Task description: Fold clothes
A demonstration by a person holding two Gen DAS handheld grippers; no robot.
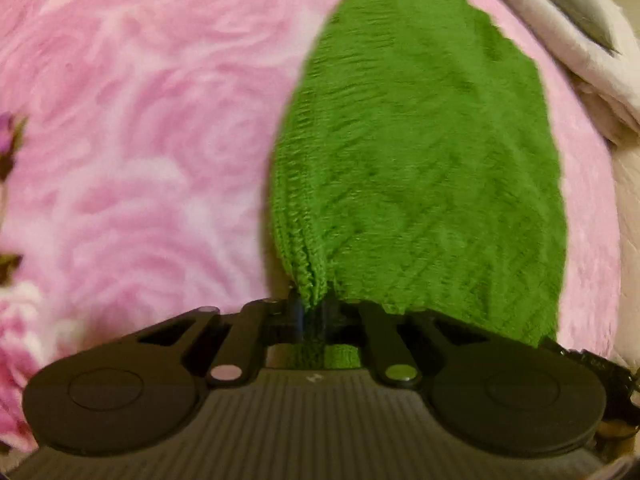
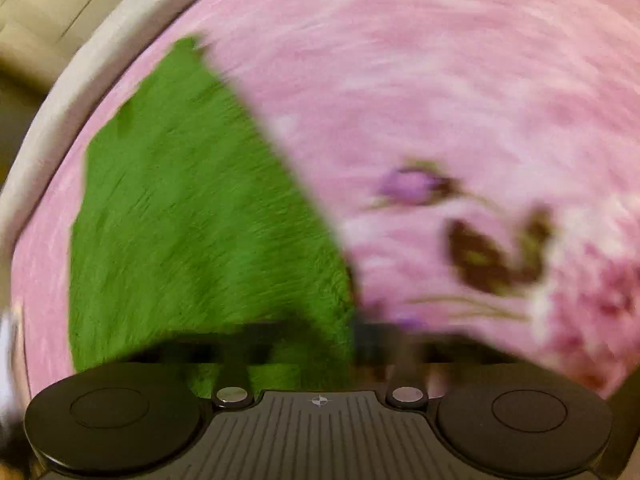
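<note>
A pink rose-patterned blanket [image 1: 140,140] covers the bed, with a pale grey-white cover [image 1: 560,20] along its far edge. The green knitted garment [image 1: 420,160] lies on it, long axis running straight away from the left tongs [image 1: 310,312], which are clamped on its bunched near end. The right tongs [image 2: 352,340] are blurred but together, seemingly pinching the garment's near corner. Nothing obstructs folding.
</note>
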